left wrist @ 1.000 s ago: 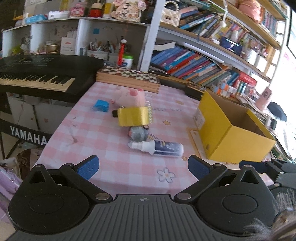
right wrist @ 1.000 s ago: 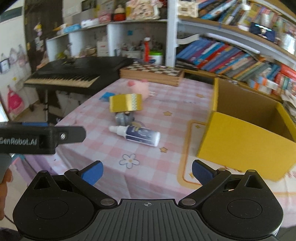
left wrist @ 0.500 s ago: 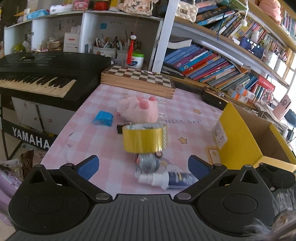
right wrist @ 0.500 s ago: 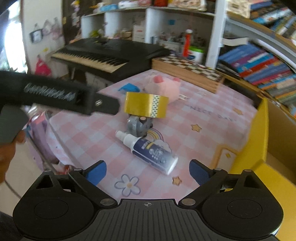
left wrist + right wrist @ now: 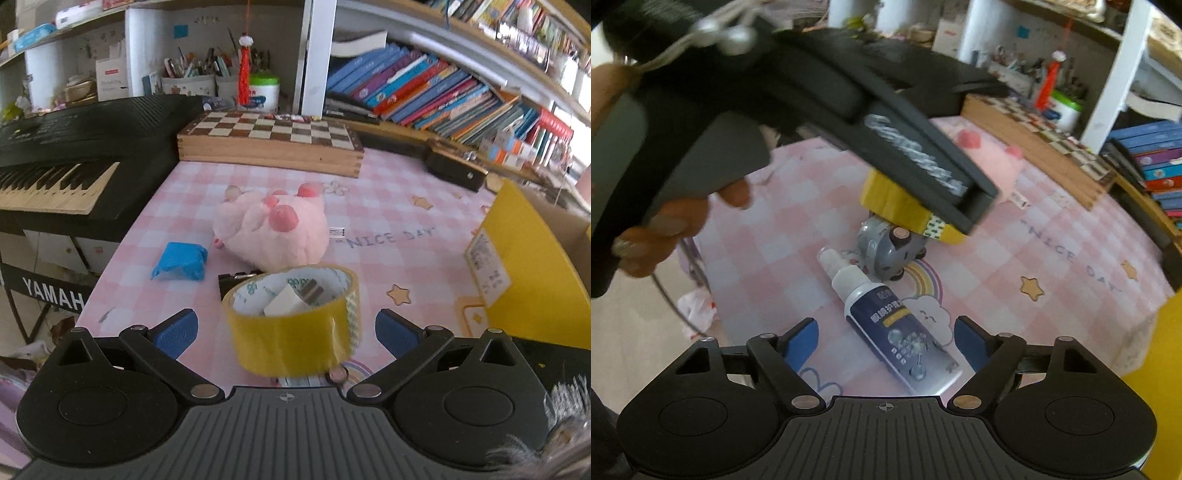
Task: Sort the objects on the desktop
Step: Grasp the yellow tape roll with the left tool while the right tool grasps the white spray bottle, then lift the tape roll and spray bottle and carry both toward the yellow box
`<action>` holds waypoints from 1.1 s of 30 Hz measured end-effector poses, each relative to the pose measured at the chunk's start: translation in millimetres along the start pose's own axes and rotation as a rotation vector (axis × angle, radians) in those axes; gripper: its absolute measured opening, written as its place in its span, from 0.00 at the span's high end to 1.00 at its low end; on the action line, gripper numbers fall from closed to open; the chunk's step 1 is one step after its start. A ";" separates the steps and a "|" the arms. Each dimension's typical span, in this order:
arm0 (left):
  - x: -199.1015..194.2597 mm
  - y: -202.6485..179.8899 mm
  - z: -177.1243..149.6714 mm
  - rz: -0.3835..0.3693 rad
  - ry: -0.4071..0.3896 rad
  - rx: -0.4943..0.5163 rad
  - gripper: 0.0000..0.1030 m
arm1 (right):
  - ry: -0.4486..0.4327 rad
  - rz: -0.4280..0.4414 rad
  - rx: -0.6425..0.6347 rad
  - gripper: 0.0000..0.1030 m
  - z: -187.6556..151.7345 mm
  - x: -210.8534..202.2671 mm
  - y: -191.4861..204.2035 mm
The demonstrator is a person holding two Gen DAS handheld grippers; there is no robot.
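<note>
Left wrist view puts our left claw point(image 5: 284, 328) wide apart around the yellow tape roll point(image 5: 293, 317), which stands on the pink checked table point(image 5: 388, 206), hole up, squarely between the fingers. Our right claw point(image 5: 884, 338), also spread and empty, straddles the spray bottle point(image 5: 890, 321), whose long axis runs slantwise away from it. We judge the left nearer its grasp.

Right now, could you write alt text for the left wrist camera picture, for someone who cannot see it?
The left gripper, open, has a yellow tape roll between its blue fingertips on a pink checked tablecloth. Behind lie a pink plush toy and a blue crumpled piece, with a yellow box at right.
</note>
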State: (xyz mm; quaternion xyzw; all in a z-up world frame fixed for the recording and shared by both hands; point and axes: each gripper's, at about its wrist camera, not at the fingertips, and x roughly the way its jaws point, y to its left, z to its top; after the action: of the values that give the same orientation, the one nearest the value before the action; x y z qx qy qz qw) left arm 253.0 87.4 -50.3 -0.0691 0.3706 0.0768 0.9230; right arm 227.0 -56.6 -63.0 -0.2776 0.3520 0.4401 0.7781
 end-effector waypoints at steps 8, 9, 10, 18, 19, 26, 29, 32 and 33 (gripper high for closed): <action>41.3 -6.8 5.0 -0.010 0.083 0.042 0.00 | 0.026 0.096 0.052 0.44 5.9 10.8 -16.1; 44.4 -6.8 5.0 -0.012 0.090 0.040 0.00 | 0.030 0.112 0.067 0.47 5.9 11.2 -18.2; 46.3 -7.3 4.6 -0.016 0.095 0.039 0.00 | 0.033 0.121 0.080 0.49 5.7 11.3 -20.0; 38.7 -1.6 1.3 -0.029 0.071 0.012 0.10 | 0.060 0.142 0.103 0.62 -2.5 0.6 -22.2; 34.1 -0.5 0.2 -0.028 0.061 0.009 0.10 | 0.062 0.142 0.102 0.64 -4.4 -1.4 -20.0; -7.3 8.5 -2.9 -0.079 -0.031 -0.063 0.10 | 0.022 0.109 0.238 0.67 -9.1 -18.4 -31.7; -18.9 7.0 -3.2 -0.100 -0.067 -0.069 0.10 | 0.004 0.081 0.291 0.68 -3.6 -19.6 -41.4; -32.0 4.9 -2.1 -0.096 -0.115 -0.059 0.10 | -0.018 0.056 0.321 0.68 -4.3 -28.6 -43.6; -36.3 5.7 -1.3 -0.096 -0.130 -0.061 0.10 | -0.024 0.050 0.329 0.68 -3.8 -30.0 -43.8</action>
State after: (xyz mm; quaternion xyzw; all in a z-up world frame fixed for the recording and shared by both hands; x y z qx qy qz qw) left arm 225.1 89.5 -26.4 -0.1095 0.3038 0.0481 0.9452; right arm 253.5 -94.2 -36.2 -0.1321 0.4170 0.3990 0.8059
